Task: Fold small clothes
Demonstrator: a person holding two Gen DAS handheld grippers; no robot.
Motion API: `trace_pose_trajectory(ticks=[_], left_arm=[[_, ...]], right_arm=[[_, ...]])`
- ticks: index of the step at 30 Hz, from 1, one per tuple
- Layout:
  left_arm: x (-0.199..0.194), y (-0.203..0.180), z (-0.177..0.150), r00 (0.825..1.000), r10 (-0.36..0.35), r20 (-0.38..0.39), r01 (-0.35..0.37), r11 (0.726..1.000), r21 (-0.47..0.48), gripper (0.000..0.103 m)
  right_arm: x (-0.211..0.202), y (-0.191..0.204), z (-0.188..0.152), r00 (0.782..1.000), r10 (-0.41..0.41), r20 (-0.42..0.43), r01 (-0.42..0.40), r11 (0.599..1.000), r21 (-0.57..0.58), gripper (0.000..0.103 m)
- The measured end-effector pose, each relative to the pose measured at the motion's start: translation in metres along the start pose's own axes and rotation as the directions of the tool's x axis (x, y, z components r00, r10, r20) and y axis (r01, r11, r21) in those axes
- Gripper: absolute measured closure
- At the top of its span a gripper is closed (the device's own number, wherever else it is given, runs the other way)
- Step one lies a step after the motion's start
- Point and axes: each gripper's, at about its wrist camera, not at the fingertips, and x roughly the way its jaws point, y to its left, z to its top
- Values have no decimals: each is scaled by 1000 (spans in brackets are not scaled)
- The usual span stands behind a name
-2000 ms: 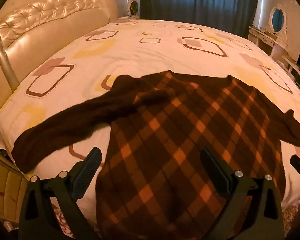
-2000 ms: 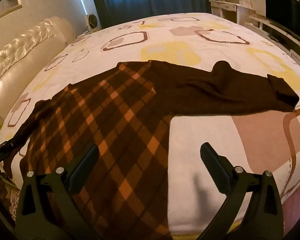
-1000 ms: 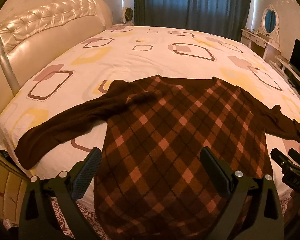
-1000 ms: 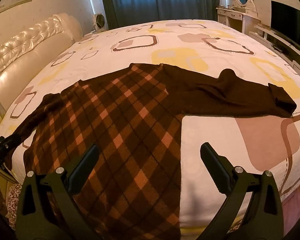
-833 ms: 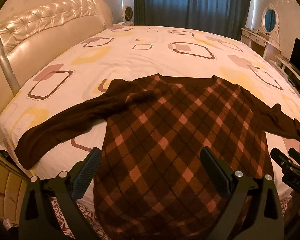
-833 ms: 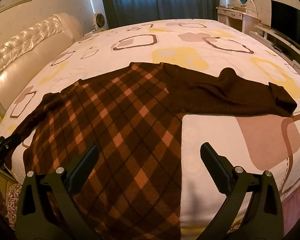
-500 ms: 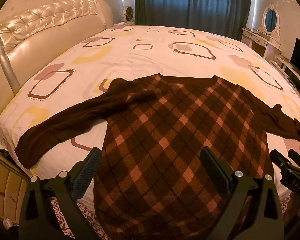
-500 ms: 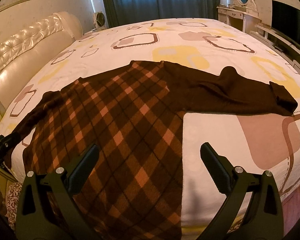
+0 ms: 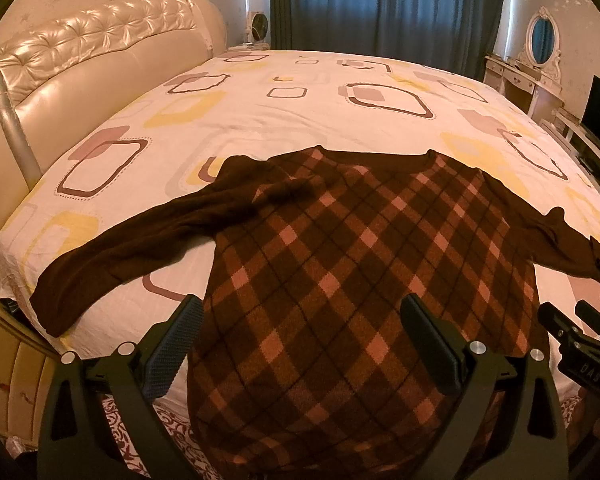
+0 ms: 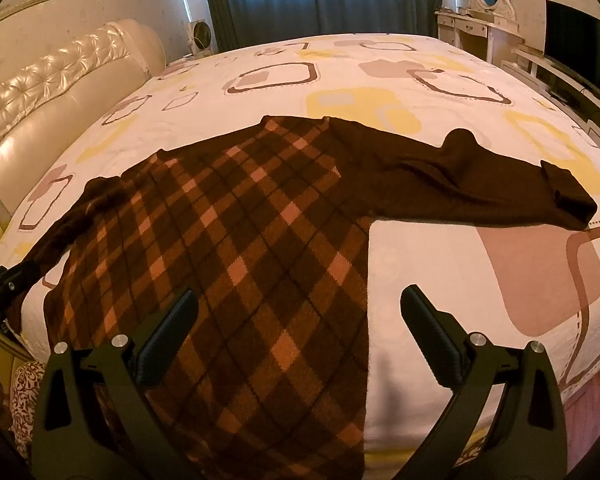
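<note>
My sweater [image 9: 340, 264] lies spread flat on the bed [image 9: 260, 120], no fold made, both tools [image 9: 300, 344] [image 10: 300, 332] wide open and empty.

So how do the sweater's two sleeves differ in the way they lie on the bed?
The left sleeve slants down toward the edge of the bed, its cuff flat and open at the corner; the right sleeve runs almost straight out sideways. The right sleeve has a raised hump midway and its cuff looks folded back, while the left sleeve bunches only near the shoulder. Both are plain dark brown, unlike the checked body, and neither is folded in yet.
</note>
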Motion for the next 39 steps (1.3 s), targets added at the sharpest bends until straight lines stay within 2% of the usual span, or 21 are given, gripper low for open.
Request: trace_pose_trajectory(ticks=[39], left_arm=[[4,2,-8,1000,1,-16,-1,1000,-2,5]], right_arm=[[3,3,-6,1000,3,-10,-3,1000,-7,2]])
